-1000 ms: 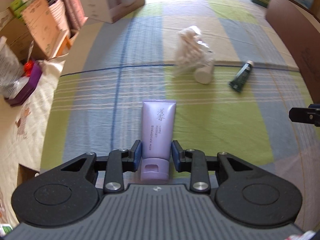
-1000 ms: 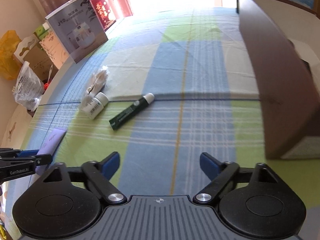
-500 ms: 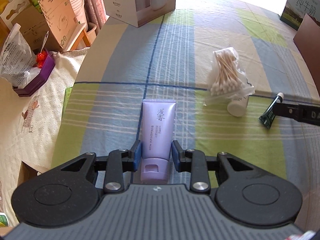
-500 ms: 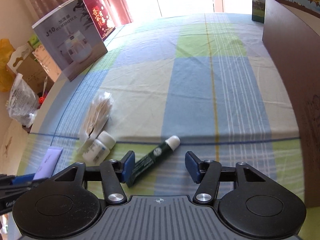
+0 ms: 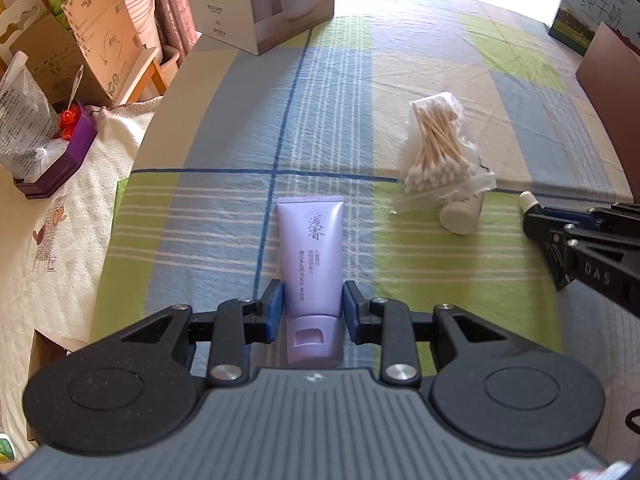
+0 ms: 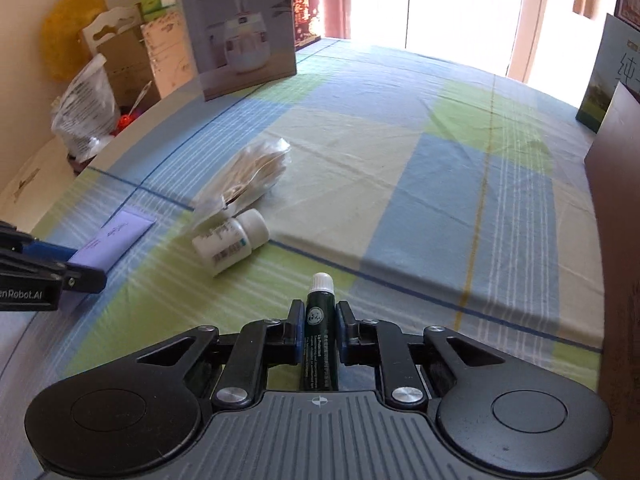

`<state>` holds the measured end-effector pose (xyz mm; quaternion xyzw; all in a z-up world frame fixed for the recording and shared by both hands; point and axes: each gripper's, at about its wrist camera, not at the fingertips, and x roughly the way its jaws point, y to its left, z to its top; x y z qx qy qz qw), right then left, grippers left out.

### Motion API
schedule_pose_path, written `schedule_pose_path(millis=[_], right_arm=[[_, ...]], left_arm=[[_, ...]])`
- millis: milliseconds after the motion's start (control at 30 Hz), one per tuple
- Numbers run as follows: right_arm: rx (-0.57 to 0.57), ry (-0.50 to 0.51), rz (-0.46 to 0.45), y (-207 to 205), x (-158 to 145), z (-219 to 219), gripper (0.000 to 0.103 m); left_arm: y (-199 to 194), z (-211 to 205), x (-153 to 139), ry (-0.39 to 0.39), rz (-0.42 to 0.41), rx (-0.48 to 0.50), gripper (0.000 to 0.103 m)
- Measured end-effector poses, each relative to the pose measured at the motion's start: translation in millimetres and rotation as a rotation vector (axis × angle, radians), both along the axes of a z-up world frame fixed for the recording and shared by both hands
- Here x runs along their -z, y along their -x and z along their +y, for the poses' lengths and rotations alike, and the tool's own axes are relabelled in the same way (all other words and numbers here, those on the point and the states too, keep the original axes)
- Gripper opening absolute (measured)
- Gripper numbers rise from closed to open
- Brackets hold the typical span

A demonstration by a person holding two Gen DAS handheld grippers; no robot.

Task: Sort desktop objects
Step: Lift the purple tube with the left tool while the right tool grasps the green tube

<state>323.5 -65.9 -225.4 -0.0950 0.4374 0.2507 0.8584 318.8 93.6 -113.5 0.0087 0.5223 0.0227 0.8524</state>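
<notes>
Since a second ago, my right claw point(image 6: 318, 330) has slid in from open cloth and clamped its blue pads fully onto the dark green tube point(image 6: 319, 334), white cap pointing away from me. Largest in view is the surface point(image 5: 420, 60), draped in a blue, green and cream checked cloth, with a humidifier box point(image 6: 240, 28) standing at its far edge and a brown box point(image 6: 618, 220) along the right side. My left claw point(image 5: 313, 312) is narrowly parted and grips the purple tube point(image 5: 311, 256) just above its flip cap, the tube lying flat on the cloth and pointing away. Between the two claws lies a clear bag of cotton swabs point(image 5: 438, 148), its lower end resting over a small white bottle point(image 6: 230, 240) tipped on its side. From the left camera, the right claw shows at the right edge, with the green tube's white cap point(image 5: 527, 199) poking out just beside that bottle.
</notes>
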Motion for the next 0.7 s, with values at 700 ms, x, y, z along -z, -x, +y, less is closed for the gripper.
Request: schedule_pose_path(millis=[700], right_arm=[[-0.052,0.050,0.018,80,-8,-45,0.015]], left_arm=[[65,-72,2,0.043,0.051,0.182,0.036]])
